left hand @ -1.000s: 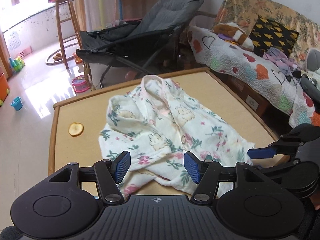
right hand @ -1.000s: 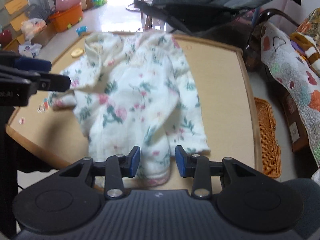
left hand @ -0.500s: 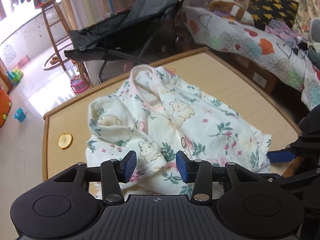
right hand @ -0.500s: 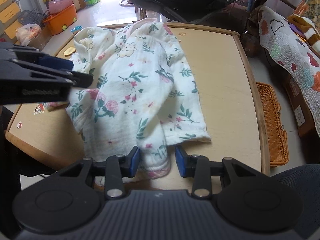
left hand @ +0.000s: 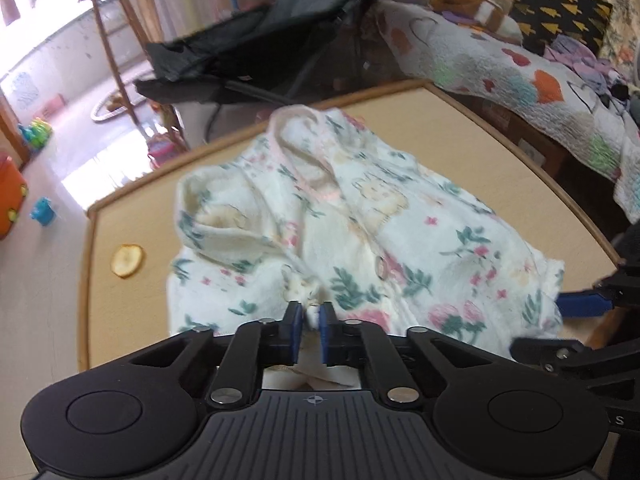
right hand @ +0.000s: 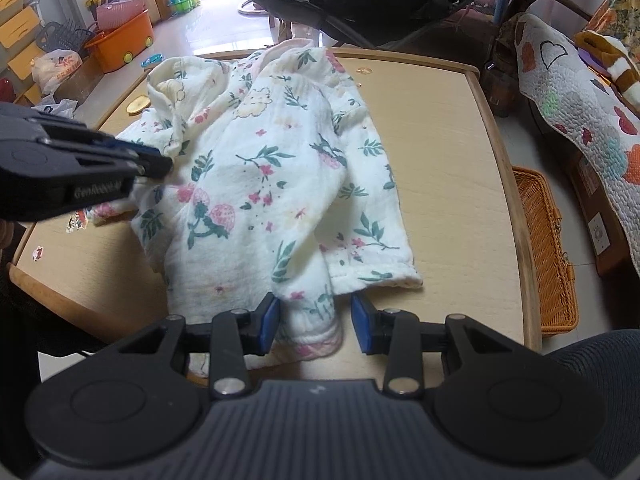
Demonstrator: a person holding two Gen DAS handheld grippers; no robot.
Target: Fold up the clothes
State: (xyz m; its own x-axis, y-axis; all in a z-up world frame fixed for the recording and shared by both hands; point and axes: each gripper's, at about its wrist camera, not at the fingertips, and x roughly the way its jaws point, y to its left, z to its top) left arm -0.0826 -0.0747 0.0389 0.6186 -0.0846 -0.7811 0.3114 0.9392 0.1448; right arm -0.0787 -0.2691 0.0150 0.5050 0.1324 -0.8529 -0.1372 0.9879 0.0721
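So we're barely getting started on the folding here. The little floral top is lying rumpled in the middle of the wooden table, collar end toward the far edge, one sleeve bunched over the body, nothing squared up yet. No neat fold is showing anywhere, so we're calling this the grab-and-spread stage.

Our left gripper is clamping down on a pinch of fabric at the near edge of the top; in the right wrist view we're seeing it biting the cloth at the left side. The jaws have just been closing, and a small tuft is sitting squeezed between the blue pads.

Our right gripper is straddling the sleeve cuff hanging at the near table edge. The left pad is looking like it's touching the cuff, the right pad is standing clear of it, so we're reading that one as not gripping yet.

What's left, as we're judging it: pretty much everything. Pulling the top flat, laying out the sleeves, then doing the actual folds. There's also a dried fruit slice sitting on the table beside the cloth, apart from it.
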